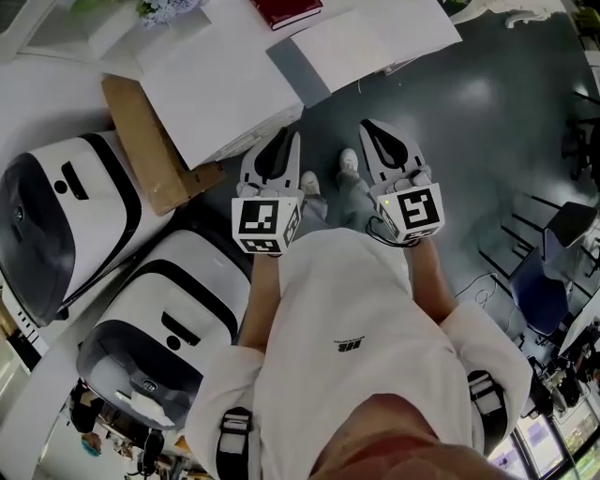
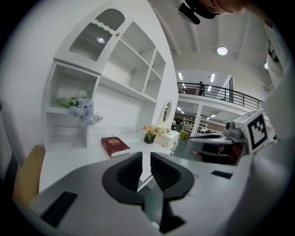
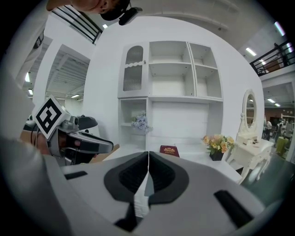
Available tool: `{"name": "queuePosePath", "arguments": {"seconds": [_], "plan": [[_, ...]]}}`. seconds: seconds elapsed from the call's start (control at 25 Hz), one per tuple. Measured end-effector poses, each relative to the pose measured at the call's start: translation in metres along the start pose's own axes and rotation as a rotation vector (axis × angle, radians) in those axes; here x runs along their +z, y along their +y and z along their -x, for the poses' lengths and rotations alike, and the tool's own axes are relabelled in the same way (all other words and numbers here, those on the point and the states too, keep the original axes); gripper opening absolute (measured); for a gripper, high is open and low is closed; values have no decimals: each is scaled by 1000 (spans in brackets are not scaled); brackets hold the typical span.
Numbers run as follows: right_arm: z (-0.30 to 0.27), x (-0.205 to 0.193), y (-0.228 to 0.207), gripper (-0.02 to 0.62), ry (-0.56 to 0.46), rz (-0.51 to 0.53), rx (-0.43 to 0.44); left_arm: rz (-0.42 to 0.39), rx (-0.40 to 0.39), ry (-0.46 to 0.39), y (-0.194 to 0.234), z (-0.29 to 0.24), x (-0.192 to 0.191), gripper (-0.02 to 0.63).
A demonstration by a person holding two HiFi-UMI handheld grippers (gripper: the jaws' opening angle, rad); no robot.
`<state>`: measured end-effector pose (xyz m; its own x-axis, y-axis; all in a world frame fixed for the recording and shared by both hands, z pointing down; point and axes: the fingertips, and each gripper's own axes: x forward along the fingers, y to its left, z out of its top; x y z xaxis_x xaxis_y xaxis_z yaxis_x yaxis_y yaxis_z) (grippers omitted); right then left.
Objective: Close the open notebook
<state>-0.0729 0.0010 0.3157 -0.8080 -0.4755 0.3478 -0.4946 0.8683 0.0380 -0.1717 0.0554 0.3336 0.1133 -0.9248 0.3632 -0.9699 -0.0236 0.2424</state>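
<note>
Student: Notebook (image 1: 286, 11) first. Where does it lie, and how?

Tutor: It lies flat on the white surface (image 1: 220, 89) with its red cover shut and a gold emblem uppermost. It rests in front of the shelf unit (image 3: 168, 78), well apart from both grippers.

Student: And the grippers' pose?

Tutor: They are held side by side in front of the person's torso, above the dark floor (image 1: 469, 122), and both point toward the surface. Bare forearms run back from the marker cubes to a white shirt. The left gripper (image 1: 281, 141) is near the surface's corner. Its jaws stand a narrow gap apart with nothing between them, and the surface's edge shows through the gap. The right gripper (image 1: 373, 129) has its jaws pressed together to a hairline, gripping nothing.

Student: Which containers hold anything?

Tutor: The lower-left shelf compartment holds a spray of lilac flowers (image 3: 140, 122). The compartment above it is closed by a ribbed door (image 3: 133, 69). In the right gripper view, a dark pot of orange and yellow flowers (image 3: 215, 146) stands on the surface to the right of the notebook. A brown cardboard box (image 1: 150, 141) leans at the surface's side, next to a rounded white-and-black machine (image 1: 56, 216). What the box contains cannot be seen.
</note>
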Motion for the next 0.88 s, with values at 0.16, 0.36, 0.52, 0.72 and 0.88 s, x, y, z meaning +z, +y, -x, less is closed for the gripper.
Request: {"name": "queuePosePath", "arguments": {"seconds": [0.16,0.36,0.52,0.72,0.88], "plan": [[-13,-10,-4,-3,8,-2,27,17,18,15,8,-15,-10,0],[-29,-22,-6,-3,13,-9,96,48,53,31,16,-29,-23,0],[-45,-35,-15,-3,35,1,127,70,81,40,21,-45,-34,0],[-64,-51,-26,-3,63,17,174,106,115,57,26,-66,-49,0],[-74,-67,-32,-3,88,5,213,134,142,68,27,-81,-60,0]]}}
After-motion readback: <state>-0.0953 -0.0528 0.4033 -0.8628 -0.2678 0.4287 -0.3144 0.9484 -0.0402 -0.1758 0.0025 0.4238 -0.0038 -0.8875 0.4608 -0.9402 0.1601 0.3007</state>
